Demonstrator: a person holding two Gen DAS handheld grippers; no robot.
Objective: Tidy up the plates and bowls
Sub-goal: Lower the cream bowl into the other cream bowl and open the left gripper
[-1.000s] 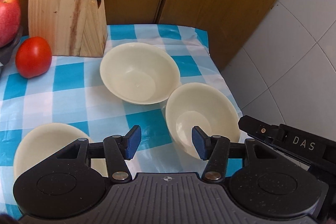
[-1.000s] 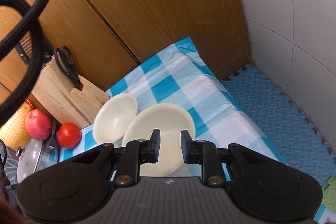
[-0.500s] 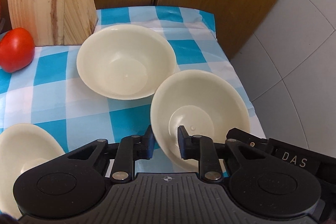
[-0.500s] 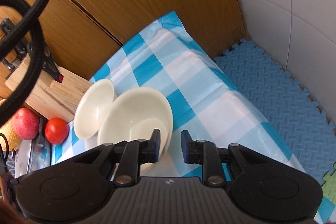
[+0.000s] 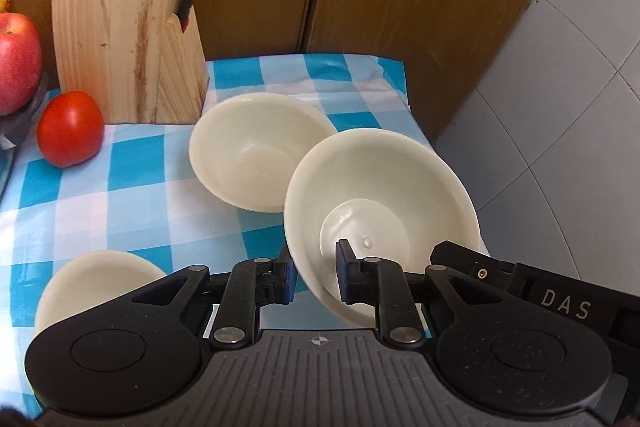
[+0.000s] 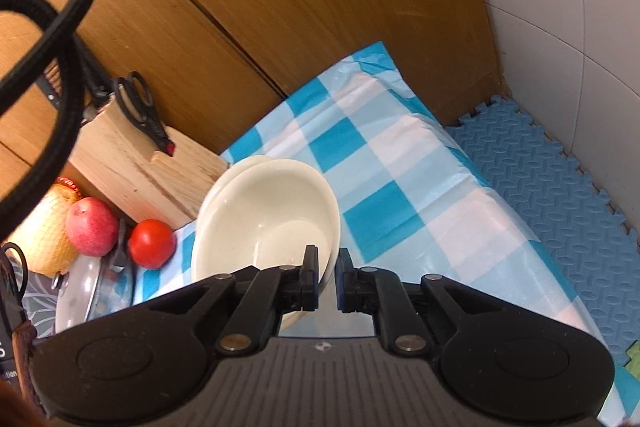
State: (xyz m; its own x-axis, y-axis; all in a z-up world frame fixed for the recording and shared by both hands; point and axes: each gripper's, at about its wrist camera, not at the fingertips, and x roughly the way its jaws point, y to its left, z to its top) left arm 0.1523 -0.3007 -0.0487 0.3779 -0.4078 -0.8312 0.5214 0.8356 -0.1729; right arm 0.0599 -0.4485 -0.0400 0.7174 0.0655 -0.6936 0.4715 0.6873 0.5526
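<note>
Left wrist view: left gripper (image 5: 314,277) pinches rim of cream bowl (image 5: 380,211), tilted near the tablecloth's (image 5: 120,187) right edge. Second bowl (image 5: 260,151) behind it by knife block (image 5: 124,23); plate (image 5: 96,287) at near left.

Right wrist view: right gripper (image 6: 327,277) clamps the same bowl's (image 6: 264,223) rim; tomato (image 6: 152,244) left.

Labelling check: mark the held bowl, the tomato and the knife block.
held bowl (image 5: 380,187): left wrist view, inside wall above the base.
tomato (image 5: 70,129): left wrist view, middle of its red skin.
knife block (image 5: 120,27): left wrist view, front wooden face.
</note>
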